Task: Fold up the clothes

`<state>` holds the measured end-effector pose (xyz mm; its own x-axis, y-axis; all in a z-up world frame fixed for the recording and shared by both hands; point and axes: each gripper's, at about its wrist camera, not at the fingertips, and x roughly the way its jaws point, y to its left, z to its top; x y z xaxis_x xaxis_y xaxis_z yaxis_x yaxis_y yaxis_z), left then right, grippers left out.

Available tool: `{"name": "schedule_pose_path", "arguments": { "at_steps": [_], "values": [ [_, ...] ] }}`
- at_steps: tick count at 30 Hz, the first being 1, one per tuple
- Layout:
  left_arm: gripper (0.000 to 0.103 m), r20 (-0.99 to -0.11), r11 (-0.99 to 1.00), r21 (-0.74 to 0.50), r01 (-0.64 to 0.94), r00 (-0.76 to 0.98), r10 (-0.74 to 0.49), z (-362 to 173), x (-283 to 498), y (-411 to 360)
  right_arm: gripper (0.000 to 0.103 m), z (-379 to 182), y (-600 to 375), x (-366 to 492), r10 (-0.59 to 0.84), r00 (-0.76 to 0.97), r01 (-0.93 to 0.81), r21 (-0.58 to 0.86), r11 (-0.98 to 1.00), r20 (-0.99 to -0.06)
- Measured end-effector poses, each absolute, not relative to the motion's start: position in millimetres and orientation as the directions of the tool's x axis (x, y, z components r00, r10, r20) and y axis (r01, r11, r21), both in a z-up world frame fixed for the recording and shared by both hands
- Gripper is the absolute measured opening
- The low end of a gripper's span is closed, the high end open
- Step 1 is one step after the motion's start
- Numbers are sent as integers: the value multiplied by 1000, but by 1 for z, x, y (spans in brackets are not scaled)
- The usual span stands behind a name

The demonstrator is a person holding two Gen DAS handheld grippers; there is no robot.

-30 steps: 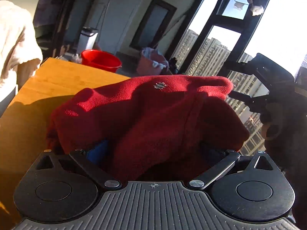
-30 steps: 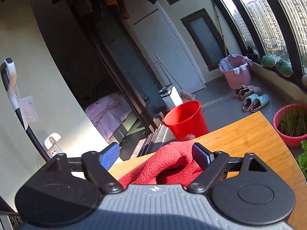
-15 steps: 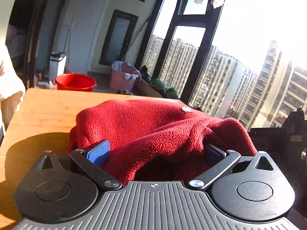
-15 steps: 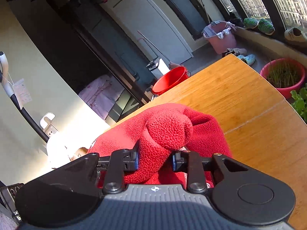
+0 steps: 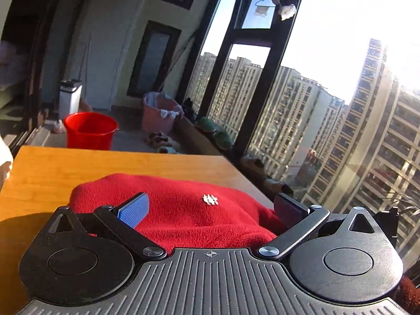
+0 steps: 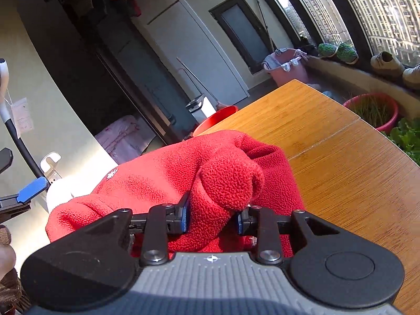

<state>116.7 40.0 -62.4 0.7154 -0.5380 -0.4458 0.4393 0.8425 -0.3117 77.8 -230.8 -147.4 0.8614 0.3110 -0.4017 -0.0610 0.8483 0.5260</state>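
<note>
Right wrist view: right gripper (image 6: 212, 221) clamped on a bunched fold of the red fleece garment (image 6: 168, 173) | left gripper (image 5: 210, 207) spread wide, fingers either side of the fleece, gripping nothing | garment lies heaped on the wooden table (image 5: 131, 162) | red bucket (image 5: 90, 130) on the floor beyond

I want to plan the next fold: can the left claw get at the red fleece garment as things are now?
Probably yes. The left claw stands open just over the red fleece garment, which lies on the wooden table, and nothing sits between them. The right claw pinches a bunch at another spot.
</note>
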Motion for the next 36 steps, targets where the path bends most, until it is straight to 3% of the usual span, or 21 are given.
{"name": "schedule_pose_path", "arguments": {
  "at_steps": [2, 4, 7, 9, 10, 13, 16, 18, 19, 30, 32, 36],
  "values": [
    [103, -509, 853, -330, 404, 685, -521, -107, 120, 34, 39, -138, -234, 72, 294, 865, -71, 480, 874, -406],
    [103, -476, 866, -272, 420, 723, -500, -115, 108, 33, 57, -120, -242, 65, 277, 874, -91, 426, 900, -398],
    [103, -475, 867, -296, 401, 726, -498, -114, 107, 37, 62, -76, -239, 51, 217, 926, -124, 293, 948, -308],
    [103, -474, 872, -281, 402, 731, -490, -115, 108, 36, 63, -45, -225, 44, 242, 947, -194, 227, 954, -209],
    [103, -474, 874, -274, 402, 734, -486, -116, 108, 35, 69, -34, -217, 43, 276, 945, -238, 209, 949, -175],
    [103, -466, 874, -277, 400, 739, -486, -117, 107, 39, 83, -35, -196, 57, 363, 911, -318, 226, 921, -195],
    [103, -465, 877, -268, 399, 744, -480, -117, 104, 41, 83, -89, -185, 84, 288, 875, -205, 242, 949, -390],
    [103, -471, 881, -233, 411, 745, -472, -118, 101, 38, 85, -133, -191, 90, 274, 855, -149, 297, 943, -441],
    [103, -467, 881, -228, 414, 748, -472, -118, 100, 38, 86, -141, -194, 85, 279, 872, -149, 324, 934, -403],
    [103, -432, 852, -265, 452, 734, -524, -105, 90, 50, 96, -143, -187, 86, 235, 900, -145, 258, 955, -368],
    [103, -368, 813, -314, 490, 726, -580, -83, 81, 62, 98, -143, -189, 89, 237, 900, -140, 272, 952, -366],
    [103, -295, 838, -254, 483, 786, -543, -50, 87, 66, 102, -144, -189, 102, 233, 903, -130, 285, 950, -362]
  ]
}}
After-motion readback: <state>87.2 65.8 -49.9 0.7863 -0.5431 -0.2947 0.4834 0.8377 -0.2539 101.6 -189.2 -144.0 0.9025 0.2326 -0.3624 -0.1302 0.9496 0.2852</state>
